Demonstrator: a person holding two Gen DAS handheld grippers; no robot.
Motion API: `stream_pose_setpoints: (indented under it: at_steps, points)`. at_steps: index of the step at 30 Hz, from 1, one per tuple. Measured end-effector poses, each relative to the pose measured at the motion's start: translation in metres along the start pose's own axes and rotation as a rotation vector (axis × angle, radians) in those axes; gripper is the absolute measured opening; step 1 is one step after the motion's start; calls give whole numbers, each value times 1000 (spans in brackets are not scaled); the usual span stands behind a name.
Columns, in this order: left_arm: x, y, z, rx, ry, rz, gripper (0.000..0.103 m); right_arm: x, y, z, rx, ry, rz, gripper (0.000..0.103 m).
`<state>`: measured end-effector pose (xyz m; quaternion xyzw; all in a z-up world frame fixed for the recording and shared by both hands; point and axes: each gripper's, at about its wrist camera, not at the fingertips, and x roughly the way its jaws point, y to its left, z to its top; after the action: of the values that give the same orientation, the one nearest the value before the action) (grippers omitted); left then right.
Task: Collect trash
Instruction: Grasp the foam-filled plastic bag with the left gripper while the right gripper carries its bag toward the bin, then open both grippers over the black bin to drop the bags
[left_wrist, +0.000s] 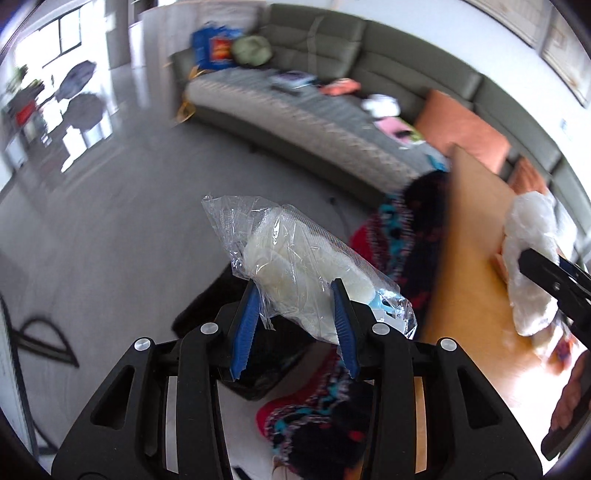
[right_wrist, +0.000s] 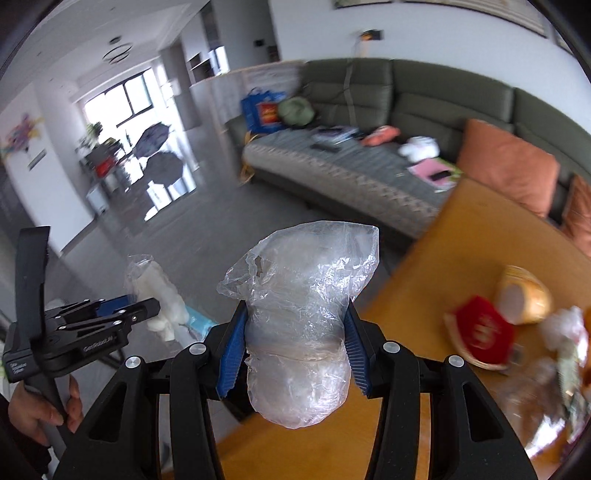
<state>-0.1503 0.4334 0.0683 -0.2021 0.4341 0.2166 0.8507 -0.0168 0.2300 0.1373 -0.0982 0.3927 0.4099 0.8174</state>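
In the left wrist view my left gripper (left_wrist: 295, 286) is shut on a clear plastic wrapper (left_wrist: 291, 251) with white pieces inside, and both blue pads press on it. It hangs over the grey floor beside the table edge. My right gripper (right_wrist: 295, 306) is shut on a crumpled clear plastic bag (right_wrist: 303, 295) above the wooden table's corner. Each gripper shows in the other's view: the right gripper (left_wrist: 539, 260) with its bag (left_wrist: 528, 229) at the far right, the left gripper (right_wrist: 147, 302) with its wrapper (right_wrist: 155, 288) at the lower left.
The wooden table (right_wrist: 443, 251) carries a red packet (right_wrist: 484, 328), a yellow tub (right_wrist: 524, 295) and more blurred litter at the right. A black container (left_wrist: 258, 369) lies below my left gripper, beside a patterned cloth (left_wrist: 399, 236). A grey sofa (right_wrist: 406, 96) runs behind. A hand (right_wrist: 40, 406) holds the left gripper's handle.
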Motion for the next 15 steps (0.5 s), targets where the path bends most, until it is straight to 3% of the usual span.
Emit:
stream_pose_setpoints:
  at_steps: [8, 9, 10, 12, 15]
  points:
    - [43, 58, 15, -78, 61, 96, 44, 71, 54, 15, -54, 107, 109, 52]
    - [47, 64, 15, -88, 71, 108, 49, 78, 57, 16, -52, 116, 121, 58]
    - [52, 71, 16, -107, 82, 126, 68, 100, 63, 21, -35, 152, 159, 67]
    - [59, 82, 17, -137, 89, 160, 97, 117, 69, 25, -29, 163, 151, 71]
    - [68, 91, 26, -156, 88, 212, 97, 133, 77, 27, -39, 172, 132, 71]
